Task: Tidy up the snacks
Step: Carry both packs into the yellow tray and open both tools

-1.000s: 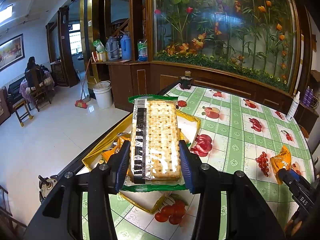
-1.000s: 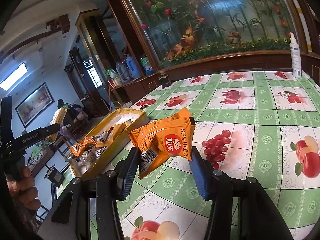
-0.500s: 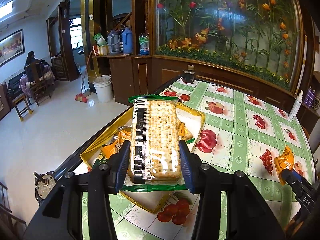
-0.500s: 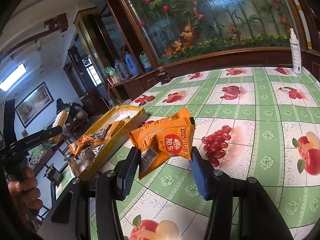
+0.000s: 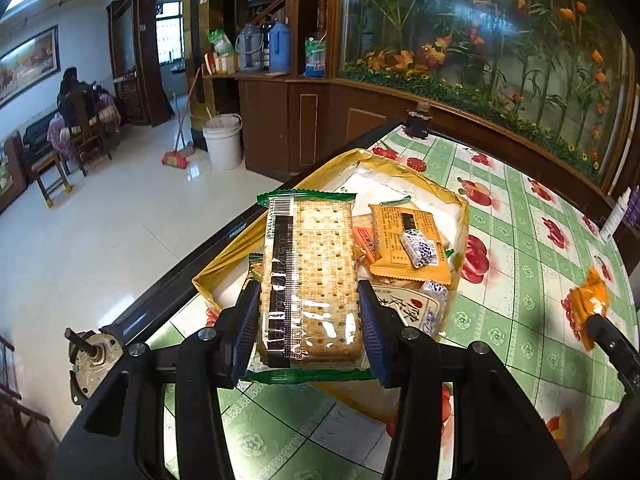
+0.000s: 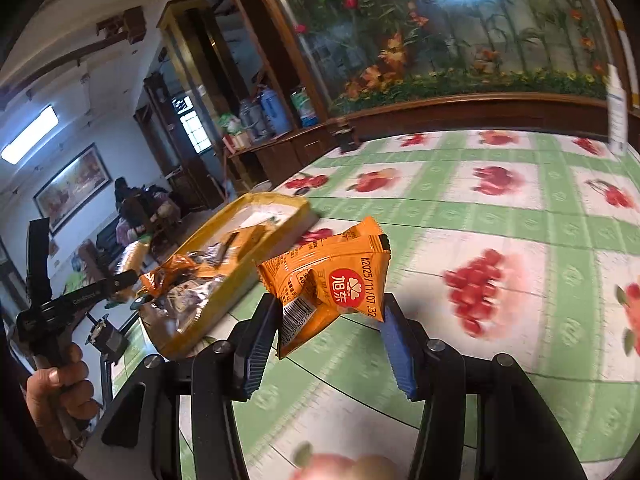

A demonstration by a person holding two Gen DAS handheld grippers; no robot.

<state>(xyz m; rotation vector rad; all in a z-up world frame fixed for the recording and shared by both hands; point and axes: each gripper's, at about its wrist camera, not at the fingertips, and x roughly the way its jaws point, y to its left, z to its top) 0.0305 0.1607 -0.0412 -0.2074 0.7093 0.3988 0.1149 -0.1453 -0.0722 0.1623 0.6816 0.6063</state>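
Note:
My left gripper [image 5: 308, 320] is shut on a long clear pack of crackers [image 5: 310, 268] with green ends, held above the near end of a yellow tray [image 5: 400, 168]. The tray holds several snack packets, among them an orange one [image 5: 404, 240]. My right gripper [image 6: 328, 332] is shut on a crumpled orange snack packet [image 6: 336, 280], held above the tablecloth just right of the yellow tray [image 6: 240, 280]. That packet also shows at the right edge of the left wrist view [image 5: 588, 300].
The table has a green and white fruit-print cloth [image 5: 520, 248]. A small dark jar [image 5: 418, 122] stands at the far corner and a white bottle [image 6: 616, 108] at the far right. The table's left edge [image 5: 192, 268] drops to the floor.
My left gripper has moved forward and tilted down over the tray with the crackers. My right gripper has moved nearer the tray with its orange packet.

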